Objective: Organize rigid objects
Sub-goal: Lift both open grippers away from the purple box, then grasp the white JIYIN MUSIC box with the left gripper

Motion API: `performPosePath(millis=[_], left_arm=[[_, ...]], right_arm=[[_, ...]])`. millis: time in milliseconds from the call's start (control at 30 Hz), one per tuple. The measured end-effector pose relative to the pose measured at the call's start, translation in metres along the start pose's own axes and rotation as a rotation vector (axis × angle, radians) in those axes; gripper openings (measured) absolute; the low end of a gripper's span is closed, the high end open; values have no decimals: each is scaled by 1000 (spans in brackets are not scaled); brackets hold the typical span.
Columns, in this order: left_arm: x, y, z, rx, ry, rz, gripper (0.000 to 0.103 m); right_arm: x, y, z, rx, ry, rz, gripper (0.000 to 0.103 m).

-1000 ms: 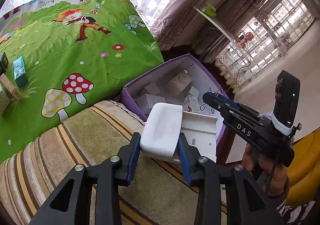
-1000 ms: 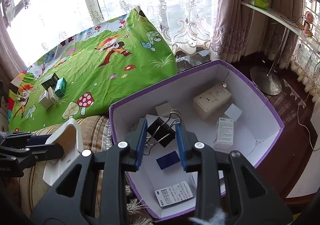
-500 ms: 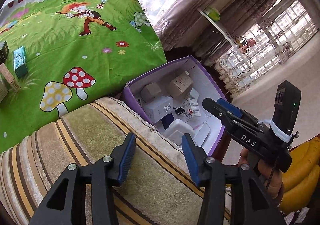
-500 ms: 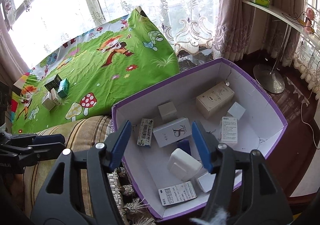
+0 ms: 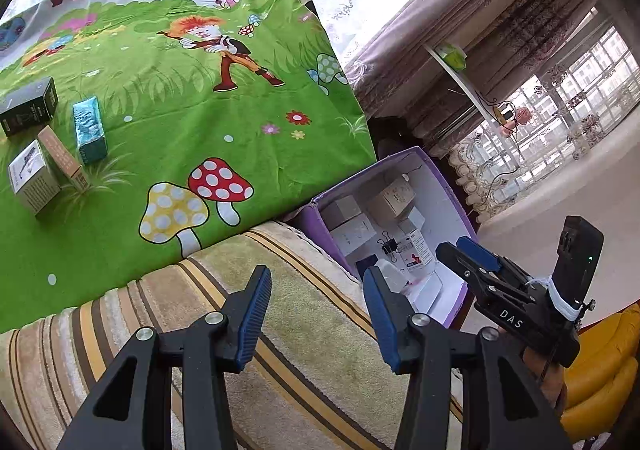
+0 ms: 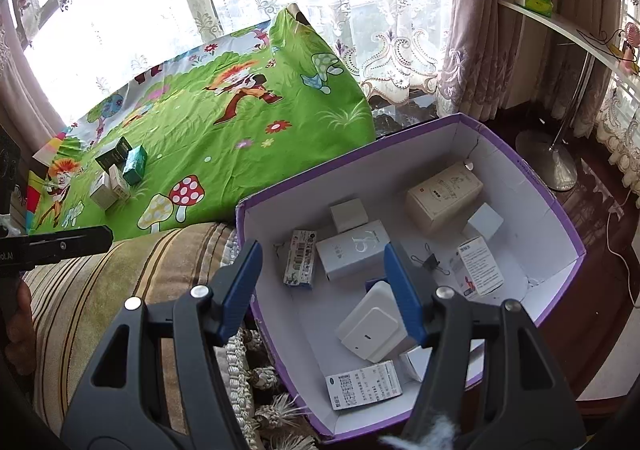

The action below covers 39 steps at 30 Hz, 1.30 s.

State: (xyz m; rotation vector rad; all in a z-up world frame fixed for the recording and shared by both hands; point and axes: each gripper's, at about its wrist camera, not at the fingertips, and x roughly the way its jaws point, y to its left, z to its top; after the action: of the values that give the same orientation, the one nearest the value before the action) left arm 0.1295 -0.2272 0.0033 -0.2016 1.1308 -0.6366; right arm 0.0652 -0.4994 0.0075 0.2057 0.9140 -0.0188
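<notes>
Lying in purple box [image 6: 560, 218], white case [image 6: 370, 330] beneath empty right tongs [image 6: 320, 290]

- Left gripper [image 5: 316, 314]: jaws parted and empty; a second ago they clamped the white plastic case [image 6: 370, 326].
- White plastic case: now lies in the purple box [image 6: 560, 206], just ahead of the right gripper [image 6: 324, 290].
- Right gripper: jaws parted and empty; the binder clip [image 6: 430, 260] it held lies in the box, just beyond its right finger.
</notes>
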Motion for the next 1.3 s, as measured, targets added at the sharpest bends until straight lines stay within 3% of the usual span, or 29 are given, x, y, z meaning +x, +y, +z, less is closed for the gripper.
performPosePath(millis=[267,467,667,767,933,1133,1267,1300], left_arm=[[-30,82,23,-42,-79,185,49],[-39,137,27,-47,-46,294,53],[-28,157,37,91,-4,424,67],[-19,162,42,164,11,474,67],[-3,168,51,244,35,495,67],[3,165,53,287,28,455,66],[6,163,50,287,40,416,47],[5,163,49,285,39,411,46]], right_arm=[[1,3,2,-11,4,15,67],[5,11,9,-42,9,27,67],[6,23,23,-57,1,65,67],[9,38,32,-89,2,74,67],[18,74,44,-160,5,135,67],[38,116,62,-216,29,162,67],[51,146,72,-260,48,185,67],[54,153,75,-270,52,189,67]])
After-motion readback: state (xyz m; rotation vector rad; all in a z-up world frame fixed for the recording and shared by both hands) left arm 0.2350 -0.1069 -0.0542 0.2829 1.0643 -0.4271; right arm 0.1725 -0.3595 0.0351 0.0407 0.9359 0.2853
